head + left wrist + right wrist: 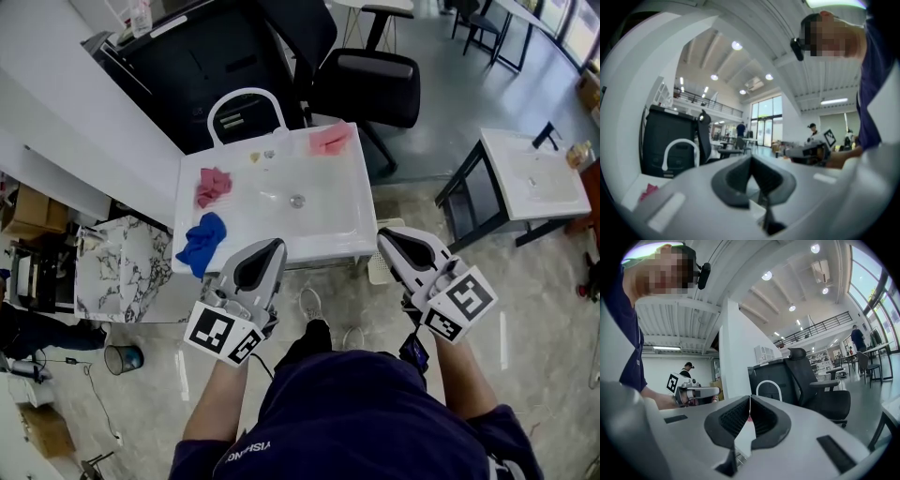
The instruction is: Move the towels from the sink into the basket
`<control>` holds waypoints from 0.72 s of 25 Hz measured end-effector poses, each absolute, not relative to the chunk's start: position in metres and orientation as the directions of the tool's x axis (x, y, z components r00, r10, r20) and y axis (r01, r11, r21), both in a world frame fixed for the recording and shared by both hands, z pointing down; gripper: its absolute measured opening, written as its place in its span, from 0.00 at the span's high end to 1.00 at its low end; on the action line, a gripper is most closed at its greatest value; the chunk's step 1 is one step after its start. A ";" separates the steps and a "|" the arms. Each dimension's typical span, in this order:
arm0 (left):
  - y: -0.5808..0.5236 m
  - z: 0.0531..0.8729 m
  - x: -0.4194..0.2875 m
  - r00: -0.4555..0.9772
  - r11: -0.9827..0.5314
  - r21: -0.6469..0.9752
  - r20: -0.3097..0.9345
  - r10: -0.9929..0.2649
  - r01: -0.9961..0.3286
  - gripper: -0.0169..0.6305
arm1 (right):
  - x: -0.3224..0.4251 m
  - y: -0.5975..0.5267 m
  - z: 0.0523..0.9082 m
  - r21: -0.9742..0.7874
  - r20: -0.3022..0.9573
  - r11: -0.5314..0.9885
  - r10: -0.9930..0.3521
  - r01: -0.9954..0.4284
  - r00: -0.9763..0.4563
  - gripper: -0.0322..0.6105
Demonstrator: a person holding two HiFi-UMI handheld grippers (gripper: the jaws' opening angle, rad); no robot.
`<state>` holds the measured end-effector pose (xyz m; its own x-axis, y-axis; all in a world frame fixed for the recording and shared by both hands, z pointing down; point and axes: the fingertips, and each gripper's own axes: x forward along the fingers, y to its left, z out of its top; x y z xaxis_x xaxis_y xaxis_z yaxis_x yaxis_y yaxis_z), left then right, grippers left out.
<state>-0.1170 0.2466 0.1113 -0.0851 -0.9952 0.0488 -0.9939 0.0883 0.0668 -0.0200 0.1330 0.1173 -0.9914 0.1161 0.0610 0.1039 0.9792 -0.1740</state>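
Note:
A white sink (333, 211) stands just ahead of me in the head view. On its left rim lie a red towel (213, 185) and a blue towel (202, 244), and a pink towel (330, 139) lies at its far right corner. The left gripper (273, 247) hovers at the sink's near edge, next to the blue towel, jaws together and empty. The right gripper (385, 235) hangs past the sink's near right corner, shut on nothing. A white slatted basket (379, 267) sits low beneath that corner. The left gripper view shows closed jaws (751, 158) and the red towel (648, 191).
A white arched faucet (246, 98) rises at the sink's back. Behind it are a black cabinet (192, 66) and a black office chair (367, 84). A second white sink stand (534, 178) is at right, and a marbled box (117, 267) and a bin (124, 358) at left.

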 end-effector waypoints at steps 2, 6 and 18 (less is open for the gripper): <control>0.239 0.110 -0.135 -0.071 0.074 0.077 0.036 -0.997 -0.994 0.97 | -0.037 0.125 0.117 -0.170 0.068 0.981 0.101 0.088 -0.993 0.94; 0.224 0.109 -0.179 -0.053 0.055 0.079 0.027 -0.998 -0.995 0.97 | -0.079 0.110 0.119 -0.168 0.082 0.984 0.078 0.063 -0.994 0.94; 0.190 0.133 -0.301 -0.002 0.007 0.115 0.045 -0.999 -0.993 0.97 | -0.203 0.088 0.139 -0.174 0.136 0.985 0.039 0.015 -0.990 0.94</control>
